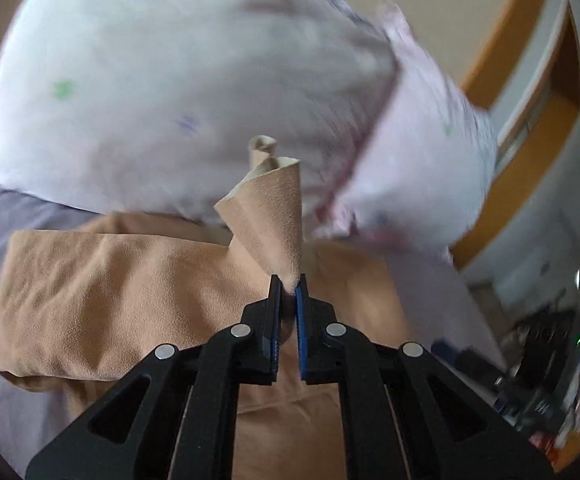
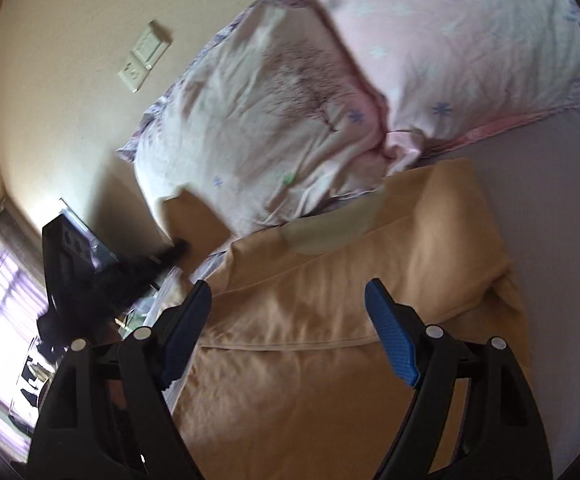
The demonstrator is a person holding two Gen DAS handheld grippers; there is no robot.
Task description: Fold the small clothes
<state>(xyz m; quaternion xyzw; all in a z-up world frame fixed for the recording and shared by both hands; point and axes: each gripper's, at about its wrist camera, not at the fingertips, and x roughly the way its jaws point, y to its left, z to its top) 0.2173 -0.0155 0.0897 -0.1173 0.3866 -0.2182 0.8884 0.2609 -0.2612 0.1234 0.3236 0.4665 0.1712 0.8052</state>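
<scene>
The tan garment (image 1: 102,288) is soft matt cloth with a fine, suede-like nap. The left gripper (image 1: 289,280) is matt black plastic with ribbed blue pads (image 1: 300,332) and shiny metal pins. The pillow (image 2: 258,128) is crumpled printed cotton; the bed sheet (image 2: 562,184) is smooth lilac cloth.

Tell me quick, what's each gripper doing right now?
Left gripper: closed, pinching a corner of the tan garment.
Right gripper: open, holding nothing, above the garment.
</scene>
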